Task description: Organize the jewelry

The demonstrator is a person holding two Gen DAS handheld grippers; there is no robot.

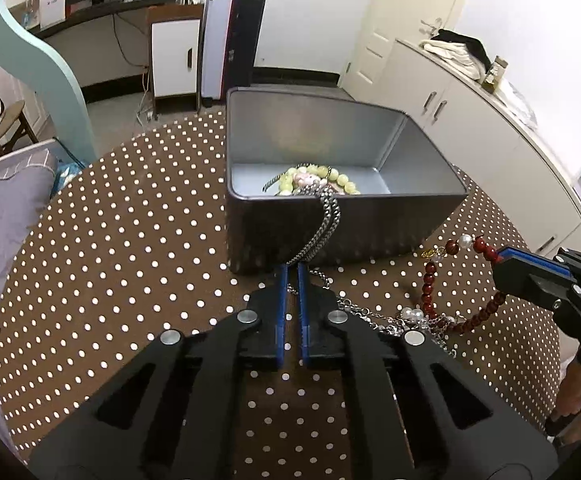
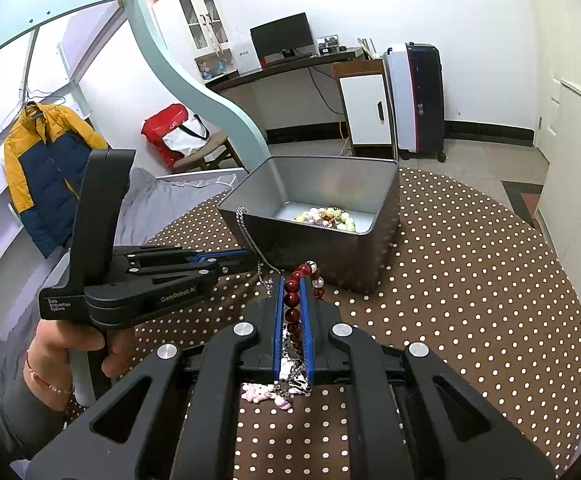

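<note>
The left tool [image 1: 293, 270] is closed, apparently pinching the silver chain [image 1: 322, 220] draped over the tin [image 1: 330, 232]. The right tool [image 2: 295, 282] clamps the red bead string [image 2: 292, 300]; only its view shows pink charms [image 2: 258, 392].

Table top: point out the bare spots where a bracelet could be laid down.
Free: the dotted cloth left of the tin box, and the stretch to the box's right in the right wrist view. Crowded: just before the box, where the silver chain, red bead bracelet and both grippers meet.
</note>
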